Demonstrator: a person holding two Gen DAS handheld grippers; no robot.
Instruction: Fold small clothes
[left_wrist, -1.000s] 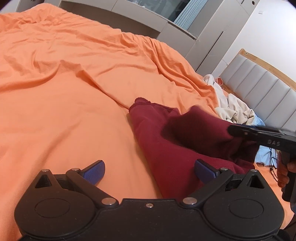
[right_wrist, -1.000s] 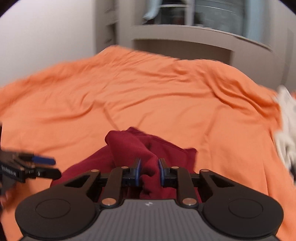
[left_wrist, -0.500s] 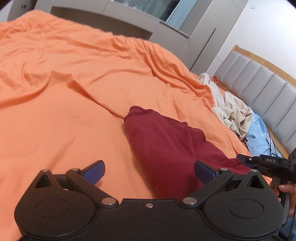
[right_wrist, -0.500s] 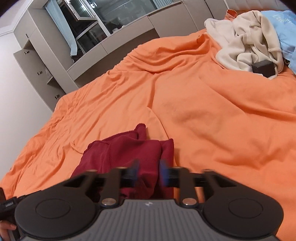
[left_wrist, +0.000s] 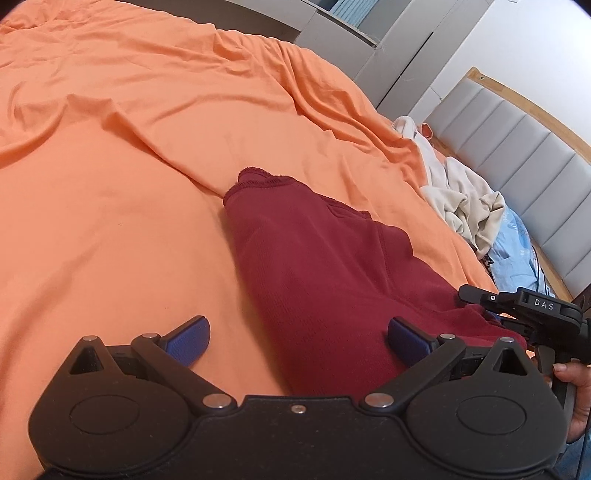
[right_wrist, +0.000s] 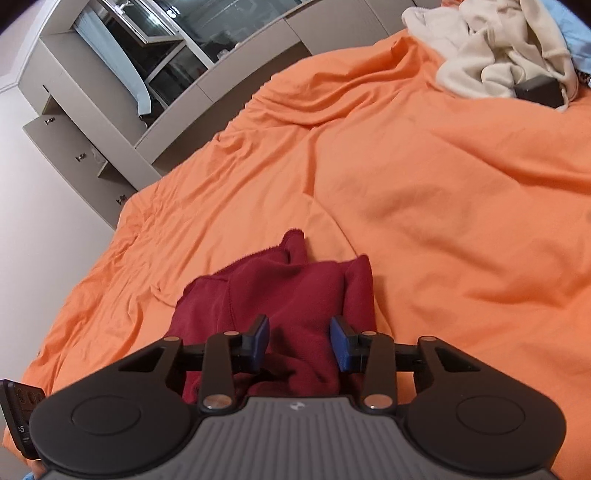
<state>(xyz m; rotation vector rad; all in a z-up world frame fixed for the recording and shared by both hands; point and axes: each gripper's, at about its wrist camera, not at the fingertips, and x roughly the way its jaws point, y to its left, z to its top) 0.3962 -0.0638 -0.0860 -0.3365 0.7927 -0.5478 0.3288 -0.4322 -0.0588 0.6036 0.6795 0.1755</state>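
A dark red garment is lying on the orange sheet, in the middle and lower right of the left wrist view. A second ago part of it was being lifted up in a bump by the right gripper; now it is lying flatter and stretched out long, with its hem end pointing to the upper middle of the frame. The left gripper is standing wide open at the bottom of the frame, holding nothing. One blue pad is sitting over the bare sheet and the other over the red cloth, just like before, but the garment is looking bigger and closer now. The right gripper was pinched tight on a fold of the cloth a second ago. Its jaws have just been closing again after opening, and now they are partly open, with red cloth lying between the pads, which are not pressing on it. In the left wrist view the right gripper is sitting low at the right edge by the garment's near end, with a hand under it. In the right wrist view the picture is tilted now, and a pile of cream clothes is showing in the upper right, with a grey cabinet in the upper left.
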